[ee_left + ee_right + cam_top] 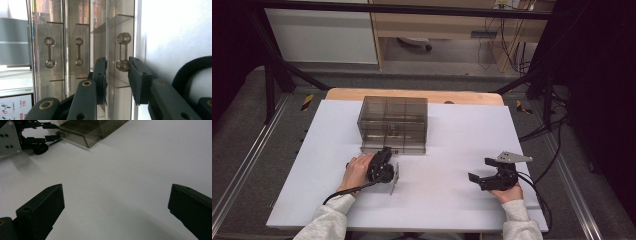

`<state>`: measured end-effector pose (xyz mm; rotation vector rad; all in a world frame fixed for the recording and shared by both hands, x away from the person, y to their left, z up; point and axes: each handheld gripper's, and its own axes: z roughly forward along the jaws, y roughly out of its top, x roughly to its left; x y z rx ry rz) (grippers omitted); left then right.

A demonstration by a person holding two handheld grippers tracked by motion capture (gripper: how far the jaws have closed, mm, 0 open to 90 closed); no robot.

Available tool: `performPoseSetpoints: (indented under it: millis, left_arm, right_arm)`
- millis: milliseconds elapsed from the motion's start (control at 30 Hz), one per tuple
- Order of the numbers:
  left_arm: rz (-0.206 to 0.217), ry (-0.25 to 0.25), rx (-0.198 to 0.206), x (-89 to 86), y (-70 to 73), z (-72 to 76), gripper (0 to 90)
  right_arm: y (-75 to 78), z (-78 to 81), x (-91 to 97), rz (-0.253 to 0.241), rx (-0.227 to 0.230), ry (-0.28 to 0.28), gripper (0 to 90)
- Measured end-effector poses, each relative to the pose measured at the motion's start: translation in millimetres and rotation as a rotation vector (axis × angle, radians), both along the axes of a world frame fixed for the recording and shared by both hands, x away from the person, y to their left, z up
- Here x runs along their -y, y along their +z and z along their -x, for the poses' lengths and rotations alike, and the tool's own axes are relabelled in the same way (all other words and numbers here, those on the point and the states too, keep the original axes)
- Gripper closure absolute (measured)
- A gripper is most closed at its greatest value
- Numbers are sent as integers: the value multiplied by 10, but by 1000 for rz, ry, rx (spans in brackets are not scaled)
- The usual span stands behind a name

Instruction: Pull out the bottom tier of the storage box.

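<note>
Grey sleeves (pixel 328 222) enter the high view from the bottom edge, each hand carrying a gripper over a white table sheet (pixel 447 200). At the sheet's far edge a strip of bare wood (pixel 412 95) shows, and beyond it lie grey floor, a pale cabinet and loose cables under a desk.

A smoky transparent drawer cabinet (pixel 393 124) stands on the far middle of the sheet, its bottom drawer pulled slightly forward. The left gripper (pixel 117 68) is turned on its side at that drawer's front. Its jaws stand narrowly apart on either side of a clear dumbbell-shaped handle (pixel 123 52); the right pad meets the knob, while contact on the other side cannot be made out. The right gripper (pixel 116 202) rests well apart on the near right of the sheet, jaws spread wide over bare white surface.

Drawer contents are hard to judge through the tinted, reflective walls, and the left hand covers much of its gripper from above.
</note>
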<state>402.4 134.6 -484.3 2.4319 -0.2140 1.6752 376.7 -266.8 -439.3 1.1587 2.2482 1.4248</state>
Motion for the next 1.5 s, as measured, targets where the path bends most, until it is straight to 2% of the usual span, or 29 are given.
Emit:
performPoseSetpoints:
  millis: [1500]
  left_arm:
    - [1,-4,-9,-26,6,147,682]
  right_arm:
    - [-1,1,1,3,-1,1,12]
